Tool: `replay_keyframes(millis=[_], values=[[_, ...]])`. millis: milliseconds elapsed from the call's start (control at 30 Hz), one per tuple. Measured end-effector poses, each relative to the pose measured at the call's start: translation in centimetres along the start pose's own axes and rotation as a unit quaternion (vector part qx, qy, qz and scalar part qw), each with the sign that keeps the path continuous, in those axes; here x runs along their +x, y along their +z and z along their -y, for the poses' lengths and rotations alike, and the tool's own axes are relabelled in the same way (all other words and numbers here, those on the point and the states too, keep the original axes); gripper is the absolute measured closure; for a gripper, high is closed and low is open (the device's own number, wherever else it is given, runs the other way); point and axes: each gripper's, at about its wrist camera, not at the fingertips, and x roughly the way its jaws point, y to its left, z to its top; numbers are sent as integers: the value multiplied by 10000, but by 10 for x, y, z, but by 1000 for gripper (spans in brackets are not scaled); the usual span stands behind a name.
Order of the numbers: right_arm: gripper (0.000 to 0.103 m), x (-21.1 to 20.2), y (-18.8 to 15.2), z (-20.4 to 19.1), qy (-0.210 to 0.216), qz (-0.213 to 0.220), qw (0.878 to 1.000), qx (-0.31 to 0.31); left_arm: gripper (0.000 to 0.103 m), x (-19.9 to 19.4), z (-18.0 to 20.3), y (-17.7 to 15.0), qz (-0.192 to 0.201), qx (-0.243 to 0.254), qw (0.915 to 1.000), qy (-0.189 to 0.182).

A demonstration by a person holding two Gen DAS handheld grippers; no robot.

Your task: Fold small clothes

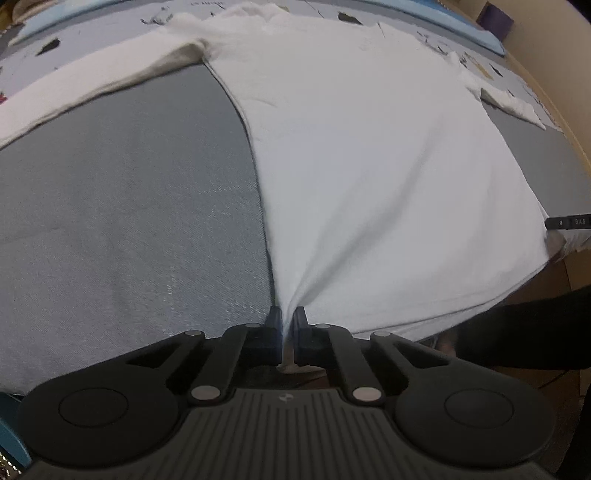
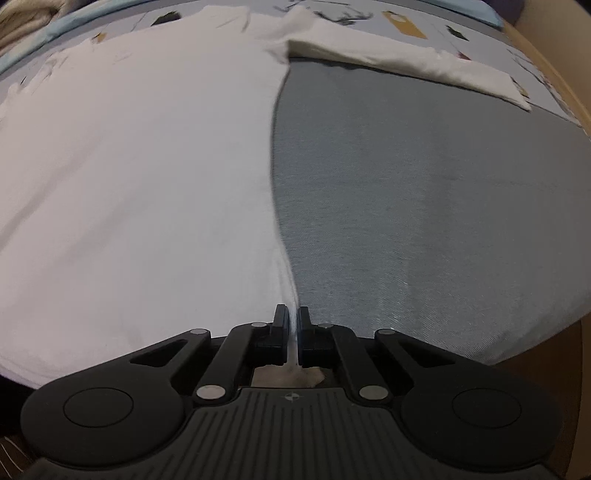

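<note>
A white long-sleeved shirt [image 1: 351, 147] lies flat on a grey-blue bed cover [image 1: 129, 206], its sleeves spread out toward the far side. My left gripper [image 1: 287, 317] is shut on the shirt's near left bottom corner, and the cloth bunches into creases that run into the jaws. In the right wrist view the same shirt [image 2: 140, 177] fills the left half. My right gripper [image 2: 292, 314] is shut on the near right bottom corner, with a thin fold of white cloth pinched between its fingers. The right sleeve [image 2: 406, 62] lies stretched across the far right.
The bed cover [image 2: 424, 203] has a patterned light-blue band at the far edge [image 2: 406, 22]. A wooden bed frame [image 2: 576, 92] curves along the right. A dark sleeve [image 1: 524, 332] and a black strap [image 1: 569, 222] show at the right of the left wrist view.
</note>
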Motion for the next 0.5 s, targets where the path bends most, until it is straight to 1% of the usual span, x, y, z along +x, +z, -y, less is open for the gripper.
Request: replay_keyframes(millis=[67, 133, 167, 200, 233, 267, 300, 333, 367, 400, 433, 467, 500], values=[[99, 0, 2, 3, -38, -49, 9999, 84, 97, 0, -3, -2, -61, -63, 9999, 60], [99, 2, 3, 2, -78, -73, 9999, 62, 97, 3, 0, -3, -187, -61, 9998, 42], [98, 0, 3, 1, -110, -30, 9999, 69, 94, 4, 1, -4, -220, -43, 9997, 57], [98, -3, 4, 1, -119, 73, 9998, 125, 94, 3, 2, -3, -158, -17, 9998, 116], [98, -8, 7, 2, -126, 235, 9995, 189, 91, 0, 4, 0, -42, 39, 9998, 170], [98, -16, 7, 1, -146, 466, 9985, 235, 84, -5, 7, 1, 127, 122, 9996, 205], [94, -24, 9, 1, -103, 740, 9969, 255, 81, -11, 10, 3, 316, 191, 9992, 173], [94, -31, 10, 1, 13, 959, 9951, 249, 74, -14, 11, 4, 440, 212, 9988, 101], [92, -33, 11, -1, 150, 1043, 9942, 237, 73, -16, 13, 6, 514, 203, 9985, 8], [90, -32, 11, -2, 310, 985, 9944, 208, 73, -15, 14, 6, 511, 189, 9985, -63], [85, -25, 10, -5, 441, 769, 9960, 150, 73, -12, 13, 6, 431, 169, 9989, -116], [83, -16, 9, -9, 482, 476, 9977, 53, 72, -7, 13, 5, 295, 147, 9994, -134], [82, -4, 5, -16, 397, 48, 9991, -142, 69, 0, 13, 5, 100, 141, 9998, -113]])
